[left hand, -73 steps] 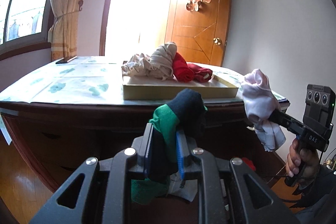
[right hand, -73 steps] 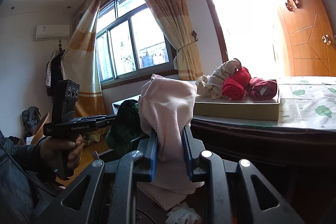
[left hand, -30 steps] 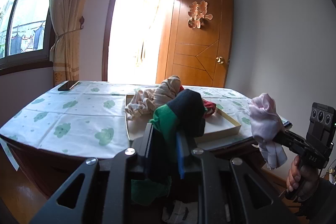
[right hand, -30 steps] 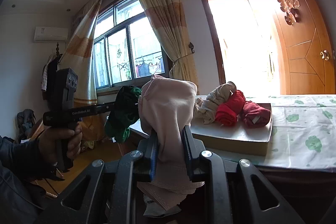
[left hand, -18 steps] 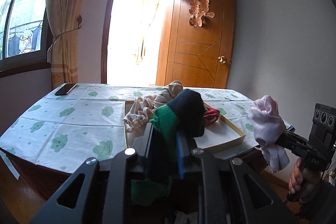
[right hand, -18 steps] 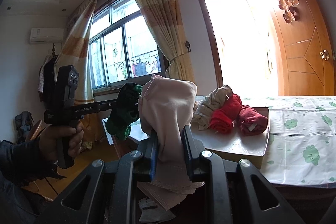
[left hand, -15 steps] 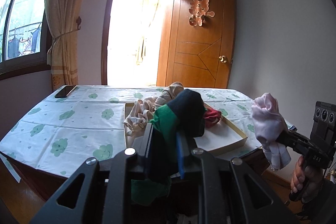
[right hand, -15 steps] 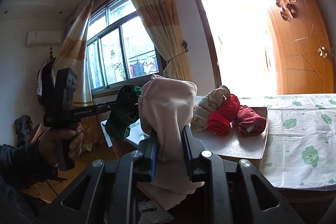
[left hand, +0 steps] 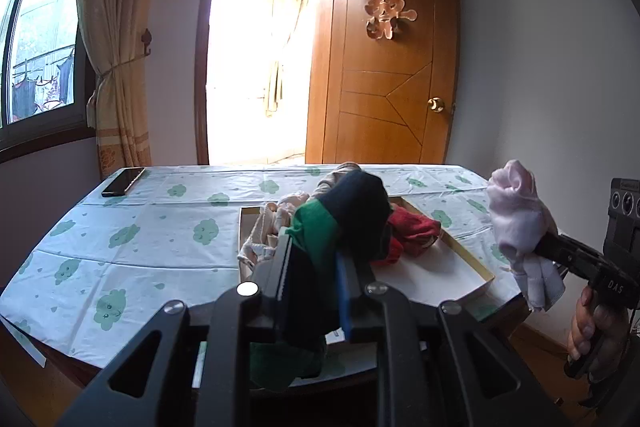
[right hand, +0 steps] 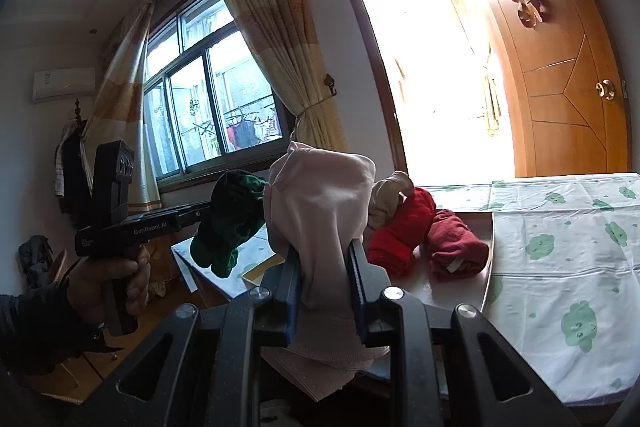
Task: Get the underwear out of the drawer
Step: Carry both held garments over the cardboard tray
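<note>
My left gripper (left hand: pixel 314 251) is shut on a rolled green and navy underwear (left hand: pixel 340 215), held above the table's near edge. It also shows in the right wrist view (right hand: pixel 228 223). My right gripper (right hand: pixel 324 255) is shut on a pale pink underwear (right hand: pixel 320 211), which shows at the right of the left wrist view (left hand: pixel 520 223). A shallow cream tray (left hand: pixel 452 267) on the table holds beige rolls (left hand: pixel 268 227) and red rolls (right hand: pixel 404 231). The drawer is not in view.
The table (left hand: pixel 140 239) has a white cloth with green prints. A dark phone (left hand: pixel 123 181) lies at its far left corner. A wooden door (left hand: pixel 396 67) stands open behind, beside a bright doorway. Curtained windows (right hand: pixel 208 99) are on the left.
Both grippers have risen from below the table's edge to above its top, each still holding its underwear. The tray now shows from above.
</note>
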Demonstrator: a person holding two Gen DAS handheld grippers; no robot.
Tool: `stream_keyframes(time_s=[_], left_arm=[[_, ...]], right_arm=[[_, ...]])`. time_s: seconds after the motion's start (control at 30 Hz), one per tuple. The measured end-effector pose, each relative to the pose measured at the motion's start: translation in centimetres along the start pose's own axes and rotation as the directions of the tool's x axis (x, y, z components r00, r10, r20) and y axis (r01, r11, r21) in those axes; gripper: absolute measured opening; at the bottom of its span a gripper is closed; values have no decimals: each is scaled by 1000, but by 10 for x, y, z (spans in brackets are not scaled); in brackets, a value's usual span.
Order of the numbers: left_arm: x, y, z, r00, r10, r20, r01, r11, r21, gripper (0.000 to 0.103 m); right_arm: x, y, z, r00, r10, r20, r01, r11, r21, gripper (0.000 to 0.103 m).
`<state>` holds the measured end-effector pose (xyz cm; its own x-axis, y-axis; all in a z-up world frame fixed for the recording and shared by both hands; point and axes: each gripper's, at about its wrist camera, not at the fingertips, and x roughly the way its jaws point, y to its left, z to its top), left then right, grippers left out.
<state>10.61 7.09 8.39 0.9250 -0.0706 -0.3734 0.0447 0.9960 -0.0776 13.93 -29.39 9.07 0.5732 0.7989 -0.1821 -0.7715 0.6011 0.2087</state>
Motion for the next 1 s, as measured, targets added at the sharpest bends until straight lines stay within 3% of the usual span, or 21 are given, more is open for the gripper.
stream_keyframes(time_s=[0.63,1.0], left_arm=[[59,5,33,997,25,-68,-26,1000,-12,18],[94,6,65,997,39,-71,-42,998,-48,18]], right_arm=[[37,-32,36,995,-88,-48,89,996,17,24],[75,-64,53,983,-137,-122,151,982,110,24]])
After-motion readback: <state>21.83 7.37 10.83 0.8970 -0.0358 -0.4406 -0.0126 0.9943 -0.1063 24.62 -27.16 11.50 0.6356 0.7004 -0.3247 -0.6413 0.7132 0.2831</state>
